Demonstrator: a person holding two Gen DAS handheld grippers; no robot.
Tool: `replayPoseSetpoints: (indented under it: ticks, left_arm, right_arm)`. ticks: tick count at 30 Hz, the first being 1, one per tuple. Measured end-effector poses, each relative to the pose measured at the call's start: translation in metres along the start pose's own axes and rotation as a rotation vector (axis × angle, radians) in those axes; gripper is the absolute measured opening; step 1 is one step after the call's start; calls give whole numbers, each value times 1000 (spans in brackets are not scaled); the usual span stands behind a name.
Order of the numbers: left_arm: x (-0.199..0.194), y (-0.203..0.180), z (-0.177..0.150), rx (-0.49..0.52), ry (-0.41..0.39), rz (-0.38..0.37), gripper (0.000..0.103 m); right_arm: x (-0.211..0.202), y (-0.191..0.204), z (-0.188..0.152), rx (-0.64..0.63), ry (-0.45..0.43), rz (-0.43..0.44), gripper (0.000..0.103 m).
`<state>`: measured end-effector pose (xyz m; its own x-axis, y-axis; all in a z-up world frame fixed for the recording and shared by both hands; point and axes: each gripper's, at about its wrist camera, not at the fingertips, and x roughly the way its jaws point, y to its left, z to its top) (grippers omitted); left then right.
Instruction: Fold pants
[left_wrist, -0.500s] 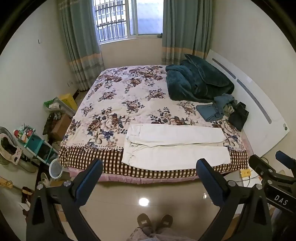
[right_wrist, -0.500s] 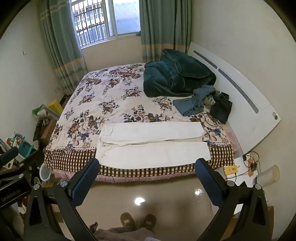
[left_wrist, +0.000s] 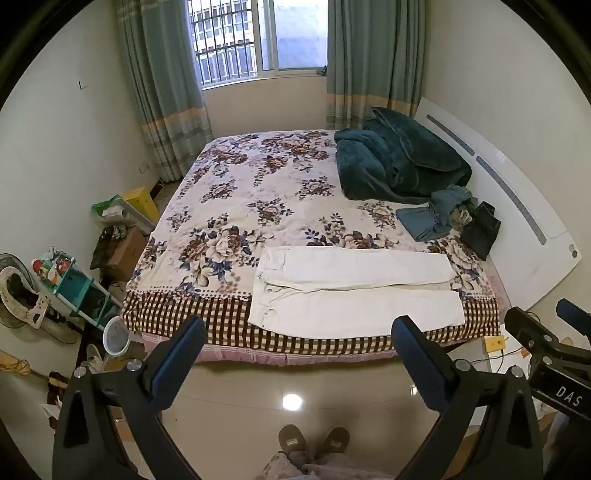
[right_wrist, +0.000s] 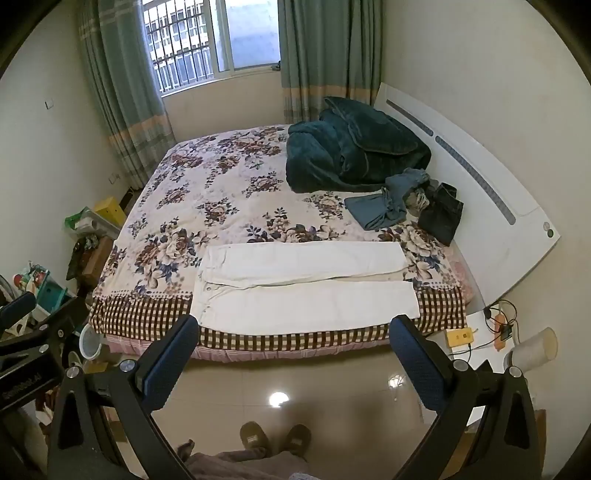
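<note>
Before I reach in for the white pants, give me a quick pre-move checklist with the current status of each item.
1. Left claw open and holding nothing: ok.
2. Right claw open and holding nothing: ok.
3. White cotton pants spread flat, legs side by side: ok.
4. Pants fully on the floral bedspread: ok, near the front edge.
5. Dark teal blanket and blue clothes pile apart from pants: ok.
6. Claws within reach of pants: not ok, both hang over the floor.
</note>
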<state>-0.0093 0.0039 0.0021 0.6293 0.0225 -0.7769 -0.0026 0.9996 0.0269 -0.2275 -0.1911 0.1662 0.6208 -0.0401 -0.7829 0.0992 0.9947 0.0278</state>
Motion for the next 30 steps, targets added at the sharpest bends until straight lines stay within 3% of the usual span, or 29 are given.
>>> replayPoseSetpoints:
  ticks: [30]
  left_arm:
    - [-5, 21, 17, -2, -11, 13, 103]
  right_arm:
    - [-8, -6, -3, 3, -7, 1, 103]
